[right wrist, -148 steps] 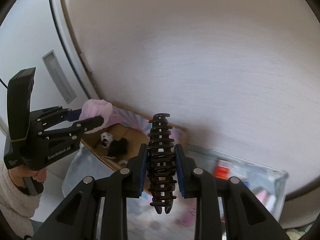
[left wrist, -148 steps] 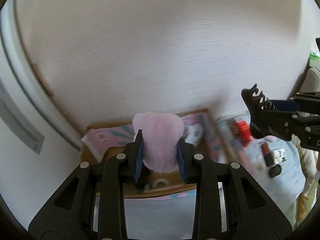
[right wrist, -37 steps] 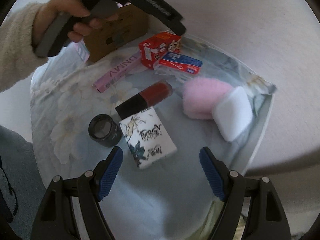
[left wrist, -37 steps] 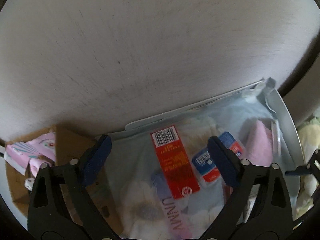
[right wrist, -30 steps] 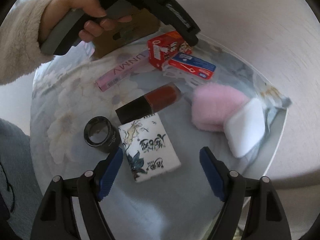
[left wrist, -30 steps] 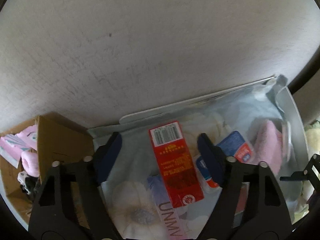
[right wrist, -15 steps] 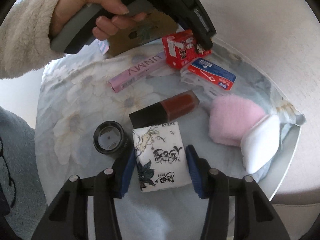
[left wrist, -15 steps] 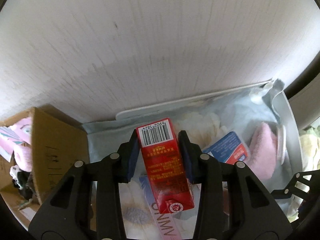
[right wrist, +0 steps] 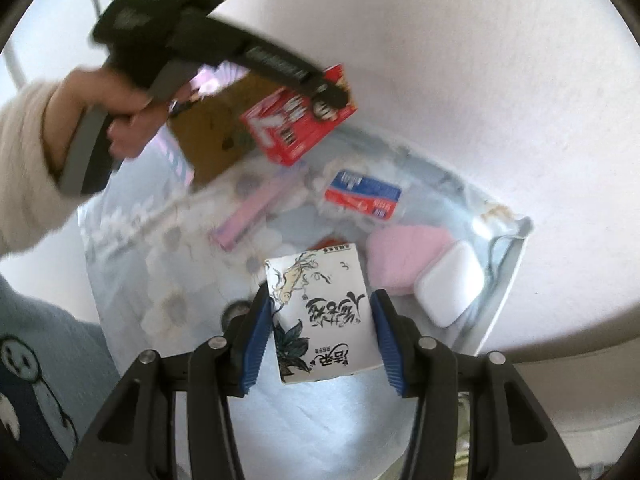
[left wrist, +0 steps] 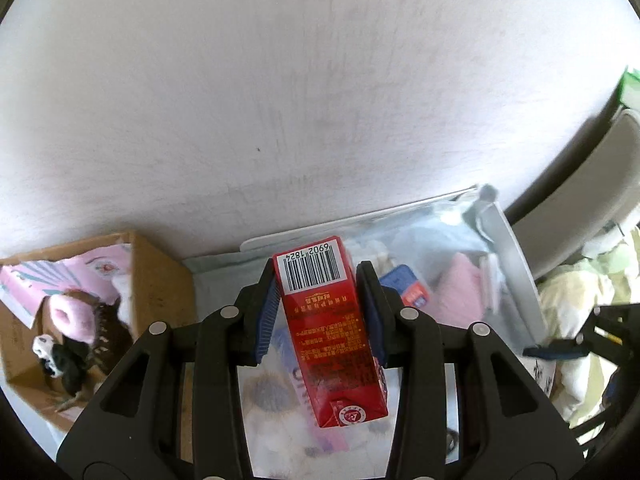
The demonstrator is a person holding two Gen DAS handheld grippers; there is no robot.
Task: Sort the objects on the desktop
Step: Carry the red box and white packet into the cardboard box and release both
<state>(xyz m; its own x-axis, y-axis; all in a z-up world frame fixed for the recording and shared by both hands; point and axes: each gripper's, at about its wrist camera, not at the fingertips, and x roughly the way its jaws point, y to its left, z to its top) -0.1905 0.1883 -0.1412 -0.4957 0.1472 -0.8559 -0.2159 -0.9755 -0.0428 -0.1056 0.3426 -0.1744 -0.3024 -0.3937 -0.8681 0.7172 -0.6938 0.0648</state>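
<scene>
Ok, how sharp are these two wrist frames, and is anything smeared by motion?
Left wrist view: the red carton is crisp, barcode readable; the cardboard box is slightly soft. Right wrist view: the white packet in its jaws is sharp, but the left gripper and the tray contents are motion-smeared. Both show fisheye bending.

The red carton [left wrist: 328,320], centre of the left wrist view, carries a white barcode panel on its upper end with the digits "6902 1824" printed along the panel's top edge, upside down to the camera. Below the panel run lines of small gold print, too fine to read, and a round red-and-white seal sits at the carton's lower end. In the right wrist view the same carton [right wrist: 298,120], upper centre, shows large white characters, blurred. The white packet [right wrist: 322,316], lower centre, bears black brush-style Chinese characters that cannot be made out with certainty. The blue and red box [right wrist: 362,195] has white print, illegible.
</scene>
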